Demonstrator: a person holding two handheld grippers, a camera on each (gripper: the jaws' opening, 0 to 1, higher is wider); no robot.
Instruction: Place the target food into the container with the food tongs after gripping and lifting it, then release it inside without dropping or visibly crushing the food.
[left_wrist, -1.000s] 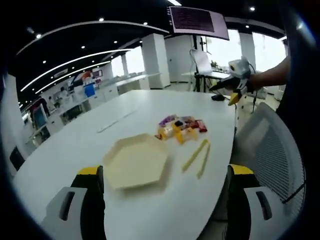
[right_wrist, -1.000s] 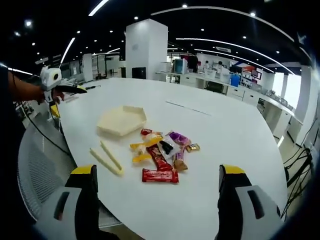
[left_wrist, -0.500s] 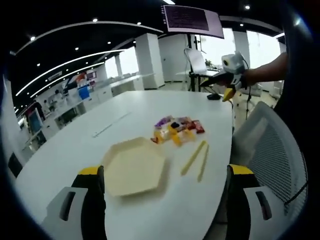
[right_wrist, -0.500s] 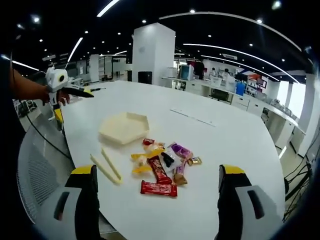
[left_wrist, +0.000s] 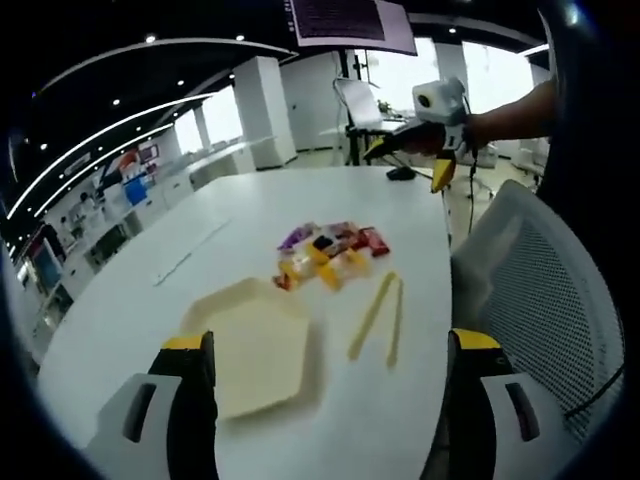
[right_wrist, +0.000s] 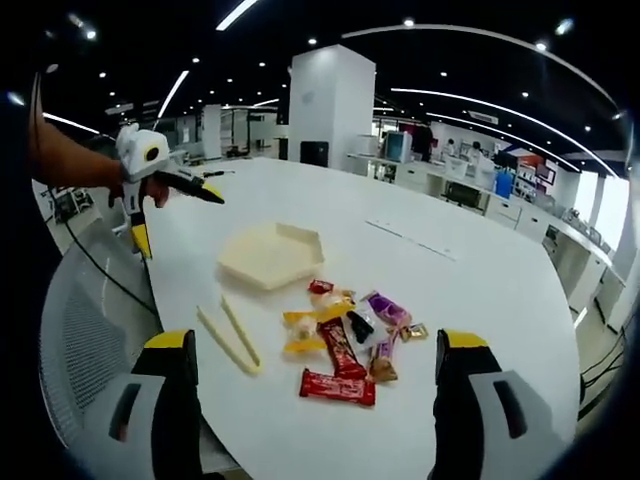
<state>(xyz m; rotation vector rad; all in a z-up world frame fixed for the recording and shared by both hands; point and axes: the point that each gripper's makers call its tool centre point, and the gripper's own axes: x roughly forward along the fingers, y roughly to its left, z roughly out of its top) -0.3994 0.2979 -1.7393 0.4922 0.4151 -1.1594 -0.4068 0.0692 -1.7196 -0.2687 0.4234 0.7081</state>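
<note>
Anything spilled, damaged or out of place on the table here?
Nothing stands out. The snacks lie in a loose pile, the tongs lie flat beside them near the table edge, and the hexagonal tray sits upright and empty.

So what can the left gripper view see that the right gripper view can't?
Left gripper view: a hanging screen up top, and the right gripper held up beyond the table. Right gripper view: the left gripper, held up near the table's far side. Shared: the white table, the tray, the tongs, the snacks and a mesh chair.
</note>
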